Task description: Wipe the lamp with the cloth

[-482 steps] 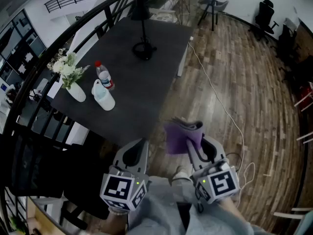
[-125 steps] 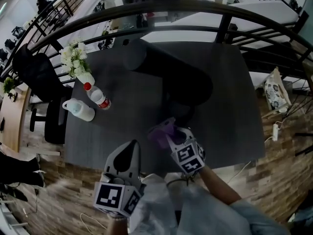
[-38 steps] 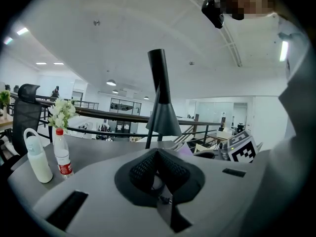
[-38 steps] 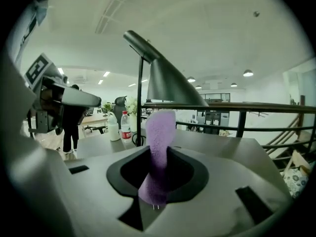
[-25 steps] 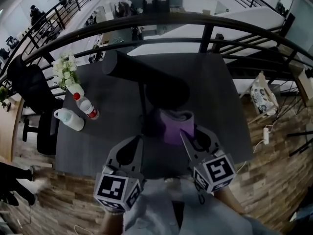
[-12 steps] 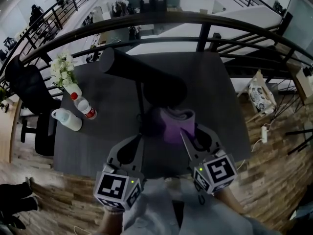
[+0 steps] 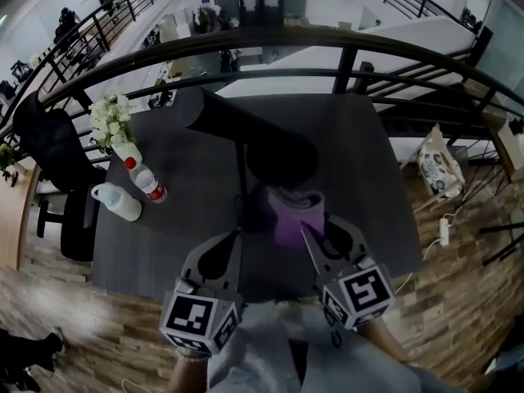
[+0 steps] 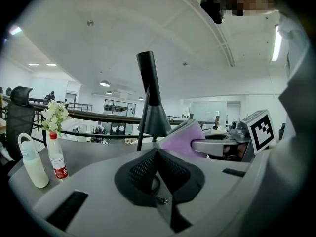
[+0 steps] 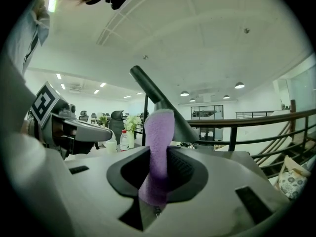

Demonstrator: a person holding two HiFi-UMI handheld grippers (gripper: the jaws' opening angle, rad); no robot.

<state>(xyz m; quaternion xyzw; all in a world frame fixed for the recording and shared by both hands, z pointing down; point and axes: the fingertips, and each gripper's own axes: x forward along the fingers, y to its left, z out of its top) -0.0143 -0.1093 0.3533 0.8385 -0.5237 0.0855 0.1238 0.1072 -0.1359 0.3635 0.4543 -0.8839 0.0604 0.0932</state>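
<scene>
A black lamp [image 7: 250, 137] stands on the dark table [image 7: 368, 178], its long tube head slanting over a thin pole. My right gripper [image 7: 321, 234] is shut on a folded purple cloth [image 7: 295, 215], held up close to the lower end of the lamp head; I cannot tell if they touch. In the right gripper view the cloth [image 9: 158, 152] rises between the jaws in front of the lamp [image 9: 163, 110]. My left gripper [image 7: 233, 237] hovers near the table's front edge, left of the pole, shut with nothing in it. The left gripper view shows the lamp [image 8: 150, 102] and cloth [image 8: 182, 139].
At the table's left stand a vase of white flowers [image 7: 110, 121], a red-capped bottle [image 7: 147, 182] and a white jug [image 7: 115, 203]. A black railing [image 7: 327, 39] curves behind the table. A black chair [image 7: 49, 146] stands at the left, and a patterned bag [image 7: 438, 166] lies on the wooden floor at the right.
The head view has shifted slightly. Both grippers and the cloth keep their places by the lamp.
</scene>
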